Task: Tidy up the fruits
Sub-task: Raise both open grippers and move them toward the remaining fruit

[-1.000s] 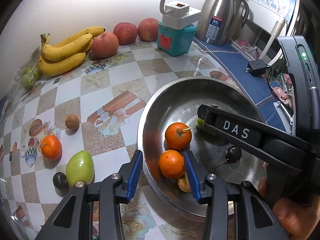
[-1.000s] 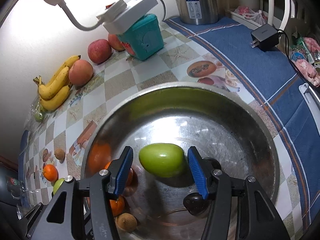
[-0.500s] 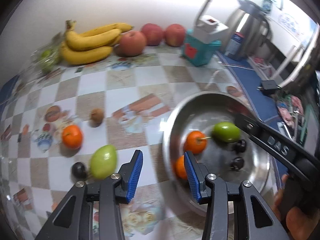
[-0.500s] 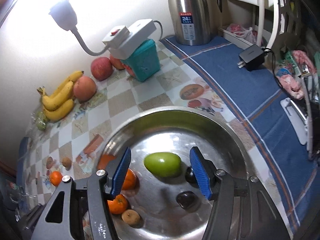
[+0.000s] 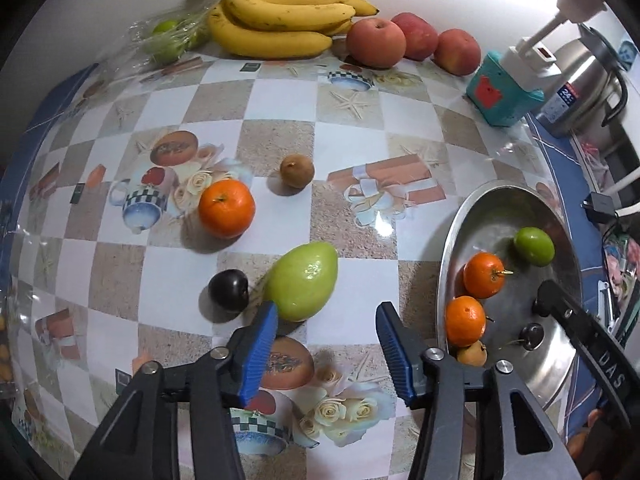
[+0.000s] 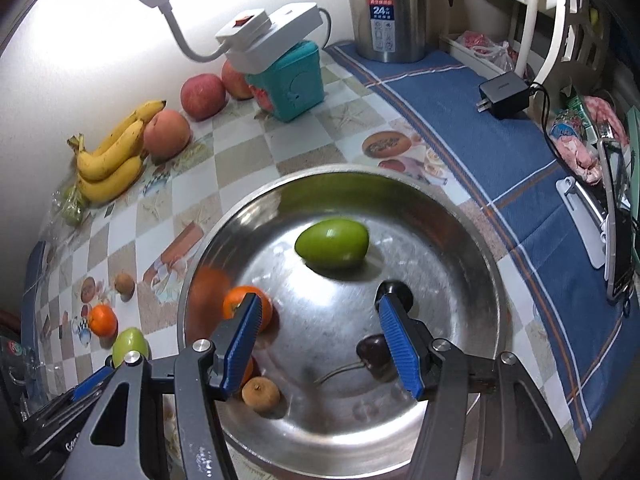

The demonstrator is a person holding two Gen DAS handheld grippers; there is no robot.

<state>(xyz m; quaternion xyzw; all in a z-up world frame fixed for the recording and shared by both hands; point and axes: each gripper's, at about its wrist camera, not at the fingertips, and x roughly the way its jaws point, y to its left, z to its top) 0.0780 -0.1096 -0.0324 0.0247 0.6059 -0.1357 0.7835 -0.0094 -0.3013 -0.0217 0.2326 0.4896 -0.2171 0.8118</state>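
Note:
A steel bowl (image 6: pixel 472 232) (image 5: pixel 452 232) holds a green fruit (image 6: pixel 332 249) (image 5: pixel 534 241), two oranges (image 5: pixel 483 275), dark cherries (image 6: pixel 374 354) and a small brown fruit (image 6: pixel 261 393). My right gripper (image 6: pixel 320 346) is open and empty above the bowl, the green fruit lying beyond its fingertips. My left gripper (image 5: pixel 326 350) is open and empty over the table, just short of a large green fruit (image 5: pixel 302 286). A dark plum (image 5: pixel 229 290), an orange (image 5: pixel 227 208) and a brown fruit (image 5: pixel 297 171) lie on the table nearby.
Bananas (image 5: pixel 280 20), three apples (image 5: pixel 376 42) and bagged green fruit (image 5: pixel 168 38) line the back wall. A teal box with a power strip (image 6: pixel 286 76), a steel kettle (image 6: pixel 386 8) and a charger (image 6: pixel 504 94) on the blue cloth stand to the right.
My left gripper swung left, away from the bowl, to the loose fruit on the table. My right gripper let go of the green fruit in the bowl and drew back and up.

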